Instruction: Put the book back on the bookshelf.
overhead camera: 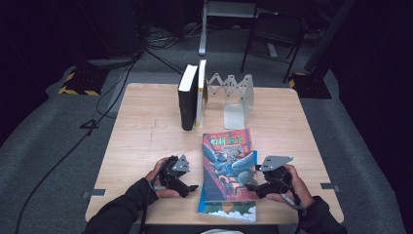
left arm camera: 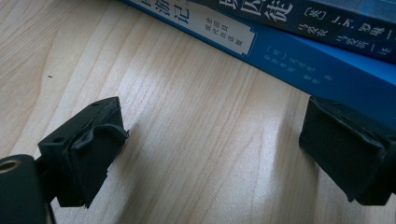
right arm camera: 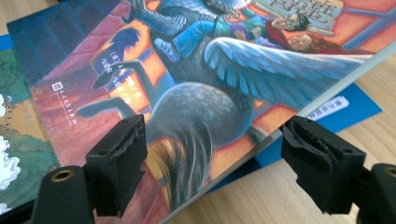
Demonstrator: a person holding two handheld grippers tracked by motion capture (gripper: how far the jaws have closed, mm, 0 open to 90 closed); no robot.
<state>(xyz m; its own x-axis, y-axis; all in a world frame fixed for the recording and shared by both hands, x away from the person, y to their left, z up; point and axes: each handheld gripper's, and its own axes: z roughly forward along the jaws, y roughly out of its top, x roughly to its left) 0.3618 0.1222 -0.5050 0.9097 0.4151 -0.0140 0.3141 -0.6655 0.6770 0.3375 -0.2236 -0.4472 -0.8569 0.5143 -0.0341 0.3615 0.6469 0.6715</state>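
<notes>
Black grippers [overhead camera: 187, 187], grey three-cornered plates, dark sleeves [overhead camera: 122, 209].

We look down on a pale wooden table [overhead camera: 146, 126] standing on grey carpet [overhead camera: 48, 146], with the room beyond it dark. Behind the table we see a dark chair [overhead camera: 272, 34], a metal stand [overhead camera: 204, 29], and black cables [overhead camera: 112, 87] trailing over the floor. Yellow-and-black striped tape [overhead camera: 78, 84] marks a base at the far left.
</notes>
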